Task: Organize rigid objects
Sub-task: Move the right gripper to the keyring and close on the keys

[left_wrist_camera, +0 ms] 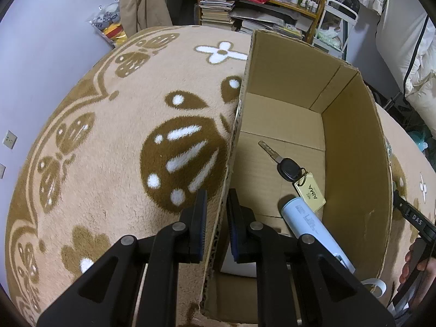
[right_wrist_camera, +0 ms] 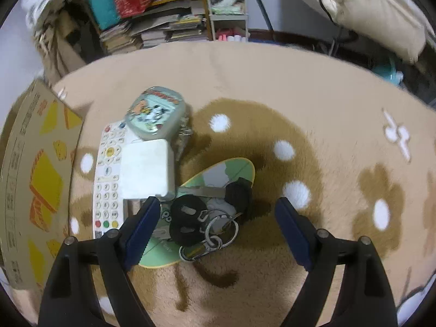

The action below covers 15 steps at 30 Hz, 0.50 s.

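My left gripper (left_wrist_camera: 216, 218) is shut on the left wall of an open cardboard box (left_wrist_camera: 354, 141), one finger outside, one inside. In the box lie a black car key (left_wrist_camera: 286, 167) with a yellow tag (left_wrist_camera: 310, 192) and a pale blue cylinder (left_wrist_camera: 313, 229). My right gripper (right_wrist_camera: 218, 218) is open and empty, just above a bunch of black keys on rings (right_wrist_camera: 207, 218). The keys lie on a green oval card (right_wrist_camera: 212, 179). Beside them are a white remote (right_wrist_camera: 107, 179), a white box (right_wrist_camera: 147, 169) and a cartoon-printed case (right_wrist_camera: 156, 114). The cardboard box (right_wrist_camera: 32, 179) stands to the left.
Everything lies on a tan rug with brown and white patterns (left_wrist_camera: 109, 136). Shelves with books and bags (left_wrist_camera: 245, 5) stand behind. White bedding (right_wrist_camera: 376, 8) is at the far right. The right gripper's edge (left_wrist_camera: 414, 223) shows beside the box in the left wrist view.
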Available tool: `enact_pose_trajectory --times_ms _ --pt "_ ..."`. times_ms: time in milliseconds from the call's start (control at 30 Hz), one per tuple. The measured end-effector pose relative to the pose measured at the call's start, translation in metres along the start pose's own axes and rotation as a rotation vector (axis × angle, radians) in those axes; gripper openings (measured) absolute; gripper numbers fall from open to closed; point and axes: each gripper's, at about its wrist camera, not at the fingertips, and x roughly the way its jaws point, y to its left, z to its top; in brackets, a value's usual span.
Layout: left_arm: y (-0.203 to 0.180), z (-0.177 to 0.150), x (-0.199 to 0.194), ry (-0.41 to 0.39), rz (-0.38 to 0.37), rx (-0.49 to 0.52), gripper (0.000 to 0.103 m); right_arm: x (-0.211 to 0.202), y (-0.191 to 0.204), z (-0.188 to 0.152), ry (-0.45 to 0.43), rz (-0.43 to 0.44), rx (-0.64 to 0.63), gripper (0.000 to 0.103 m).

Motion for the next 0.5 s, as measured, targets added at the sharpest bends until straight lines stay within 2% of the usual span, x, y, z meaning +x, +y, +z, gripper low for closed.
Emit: enact_pose_trajectory --times_ms 133,500 --pt "0.0 0.001 0.0 0.001 0.004 0.005 0.014 0.01 -0.007 -0.005 0.018 0.031 0.011 0.091" --pt "0.001 0.001 -0.001 0.008 -0.003 0.003 0.014 0.013 0.005 -0.012 -0.012 0.008 -0.024 0.091"
